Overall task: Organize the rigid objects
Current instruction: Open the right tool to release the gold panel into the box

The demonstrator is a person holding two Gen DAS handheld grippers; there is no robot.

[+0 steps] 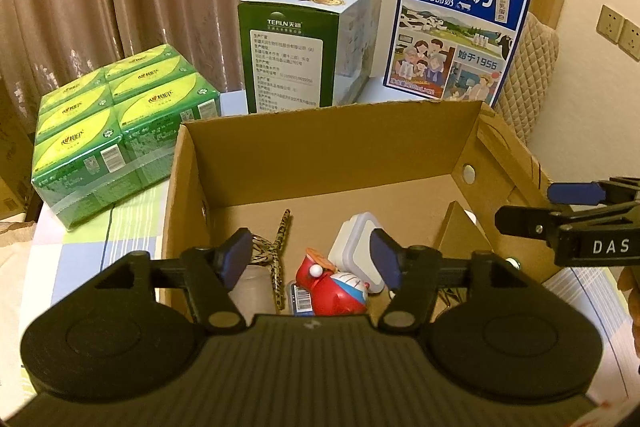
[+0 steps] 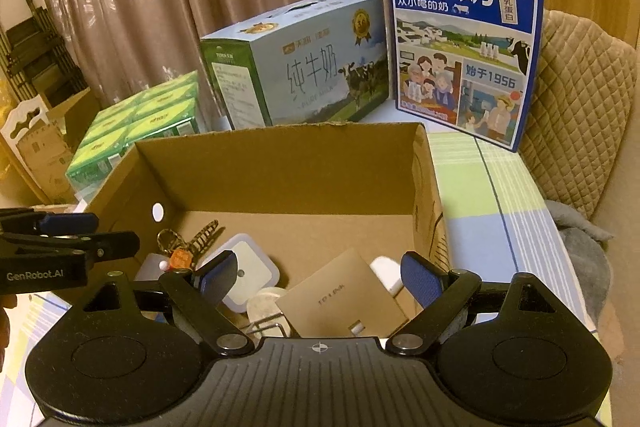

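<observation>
An open cardboard box (image 1: 320, 147) (image 2: 280, 167) stands on the table. Inside lie a red Doraemon toy (image 1: 332, 287), a white square lidded container (image 1: 356, 239) (image 2: 250, 267), a leopard-print strap (image 1: 276, 255) (image 2: 200, 235), a brown TP-Link carton (image 2: 344, 299) and a clear jar (image 2: 264, 303). My left gripper (image 1: 314, 259) is open and empty above the box's near left part. My right gripper (image 2: 320, 279) is open and empty above the near right part. Each gripper shows at the edge of the other's view.
Behind the box stand a green pack of tissues (image 1: 116, 131) (image 2: 140, 123), a green and white milk carton (image 1: 304, 47) (image 2: 296, 63) and a blue milk carton (image 1: 456, 27) (image 2: 464, 47). A quilted chair back (image 2: 580, 99) is at the right. The checked tablecloth (image 2: 496, 203) shows beside the box.
</observation>
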